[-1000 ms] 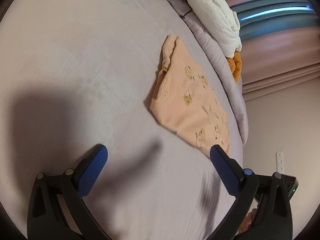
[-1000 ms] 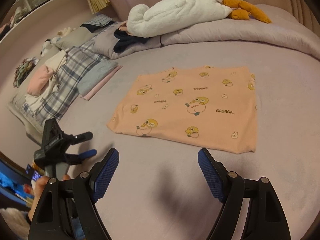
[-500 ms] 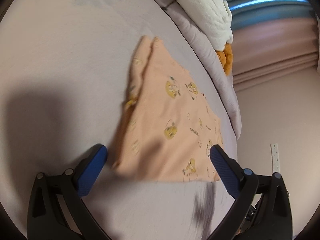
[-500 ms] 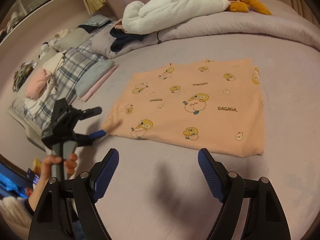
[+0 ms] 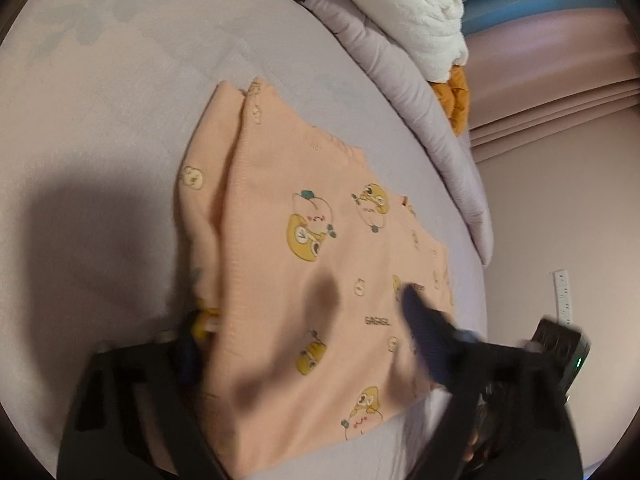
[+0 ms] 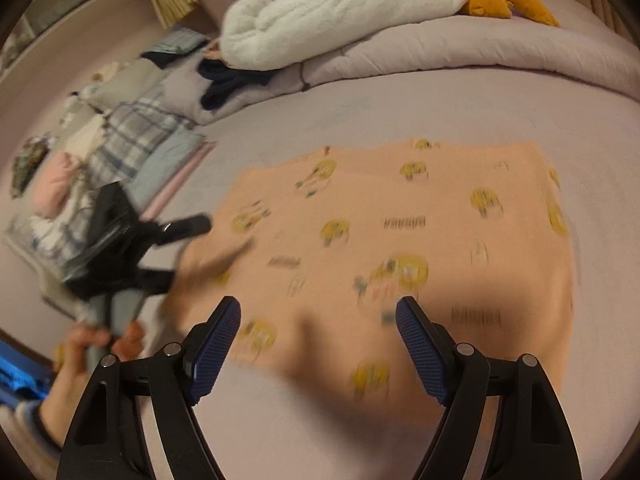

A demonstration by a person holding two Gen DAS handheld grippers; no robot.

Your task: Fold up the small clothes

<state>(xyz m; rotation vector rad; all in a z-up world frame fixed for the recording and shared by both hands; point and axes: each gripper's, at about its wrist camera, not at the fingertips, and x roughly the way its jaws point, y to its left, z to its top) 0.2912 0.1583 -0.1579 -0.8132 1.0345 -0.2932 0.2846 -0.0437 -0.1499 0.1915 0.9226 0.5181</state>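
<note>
1. The peach garment [image 6: 400, 240], printed with little yellow duck figures, lies flat and already doubled over in the middle of the bed [image 6: 440, 96]. Its long axis runs across the right wrist view, from the pillow side at left toward the open right side.
2. The left gripper [image 5: 304, 332] is at the garment's left end, the one nearest the stack of folded laundry [image 6: 132, 152]. Its jaws have just been closing with the cloth edge between them. One finger lies under the lifted edge and the other above the printed face, but blur hides whether the pads are pressing yet.
3. The right gripper [image 6: 318, 348] hangs over the near long edge with its jaws wide apart and nothing between them. The cloth begins just past its fingertips.
4. The relation that matters: the left gripper is already on the short end, while the right sits at the middle of the near edge. A fold along the long axis would probably carry the left end across toward the far right end.
5. Risk, as I judge it: only the top layer may get pinched, since the doubled edges at that end sit slightly offset.
6. A white plush toy [image 6: 328, 12] and a rolled quilt [image 6: 480, 52] lie along the far edge, well apart from the garment.
</note>
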